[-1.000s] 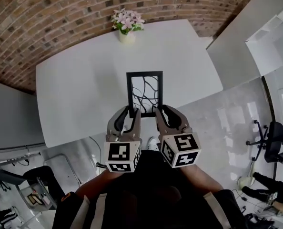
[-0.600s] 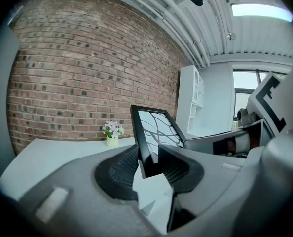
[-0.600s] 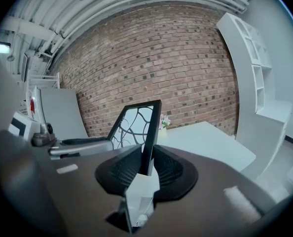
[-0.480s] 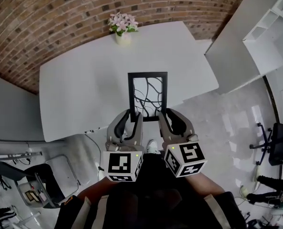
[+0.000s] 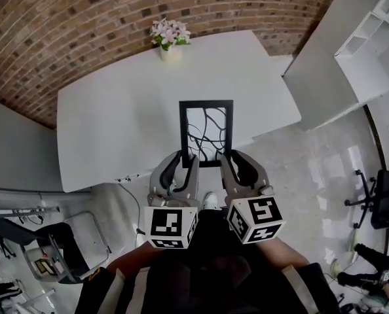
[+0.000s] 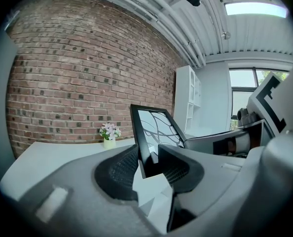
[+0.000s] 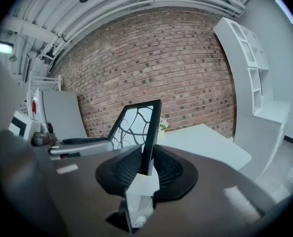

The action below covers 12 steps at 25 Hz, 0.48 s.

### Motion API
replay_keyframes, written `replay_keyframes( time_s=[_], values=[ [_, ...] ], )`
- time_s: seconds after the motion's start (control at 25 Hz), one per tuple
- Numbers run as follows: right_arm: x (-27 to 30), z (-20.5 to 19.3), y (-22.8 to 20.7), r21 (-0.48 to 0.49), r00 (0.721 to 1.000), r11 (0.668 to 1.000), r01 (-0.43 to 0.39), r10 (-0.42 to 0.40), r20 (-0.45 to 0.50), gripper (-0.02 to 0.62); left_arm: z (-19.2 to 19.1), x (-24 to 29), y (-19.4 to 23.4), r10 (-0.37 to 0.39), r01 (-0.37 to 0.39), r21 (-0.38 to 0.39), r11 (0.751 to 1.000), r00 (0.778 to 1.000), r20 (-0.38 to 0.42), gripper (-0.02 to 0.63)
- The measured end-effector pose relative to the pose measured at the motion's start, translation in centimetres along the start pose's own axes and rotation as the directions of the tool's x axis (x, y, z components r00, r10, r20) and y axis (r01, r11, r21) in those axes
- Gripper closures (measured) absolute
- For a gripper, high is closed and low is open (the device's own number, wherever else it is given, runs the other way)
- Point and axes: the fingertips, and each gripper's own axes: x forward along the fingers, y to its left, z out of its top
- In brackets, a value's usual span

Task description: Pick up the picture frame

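The picture frame (image 5: 206,133) is black with a branch pattern on its pane. I hold it by its two near corners, above the front edge of the white table (image 5: 116,123). My left gripper (image 5: 186,164) is shut on the near left corner, my right gripper (image 5: 225,163) on the near right corner. In the left gripper view the picture frame (image 6: 154,127) rises tilted from between the pads of the left gripper (image 6: 149,158). In the right gripper view the edge of the picture frame (image 7: 150,132) stands clamped in the right gripper (image 7: 146,163).
A vase of pink flowers (image 5: 168,36) stands at the table's far edge before the brick wall (image 5: 83,25). A white shelf unit (image 5: 351,51) is at the right. A chair (image 5: 47,257) stands on the floor at lower left, an office chair (image 5: 380,201) at the right.
Both grippers have drawn back toward me and risen with the frame between them. The frame's near edge now hangs farther past the table's front edge. Both grips are unchanged.
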Motion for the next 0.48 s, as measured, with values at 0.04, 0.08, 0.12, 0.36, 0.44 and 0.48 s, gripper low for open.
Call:
replay_keyframes(
  time_s=[0.04,0.08,0.12,0.36,0.44,0.48],
  values=[
    [0.06,0.03,0.12,-0.003,1.000,1.000,-0.003,0.003,0.000,0.522,-0.01,-0.03,0.14,0.005,-0.005,-0.002,1.000,1.000,-0.002,0.491],
    [0.14,0.04,0.22,-0.006,1.000,1.000,-0.006,0.006,0.000,0.522,-0.03,-0.05,0.28,0.010,-0.010,-0.004,1.000,1.000,-0.003,0.491],
    [0.24,0.04,0.29,-0.007,1.000,1.000,-0.009,0.009,-0.001,0.522,-0.05,-0.05,0.40,0.015,-0.015,-0.005,1.000,1.000,-0.005,0.491],
    [0.67,-0.64,0.21,0.001,1.000,1.000,-0.015,0.015,-0.015,0.522,-0.75,0.21,0.63,0.021,-0.022,-0.009,1.000,0.999,-0.029,0.491],
    [0.70,-0.78,-0.05,0.005,1.000,1.000,-0.012,0.012,-0.016,0.522,-0.85,0.43,0.48,0.018,-0.018,-0.008,1.000,0.999,-0.032,0.491],
    [0.73,-0.80,-0.20,0.007,1.000,1.000,-0.011,0.011,-0.016,0.522,-0.85,0.55,0.41,0.016,-0.017,-0.007,1.000,0.999,-0.032,0.491]
  ],
)
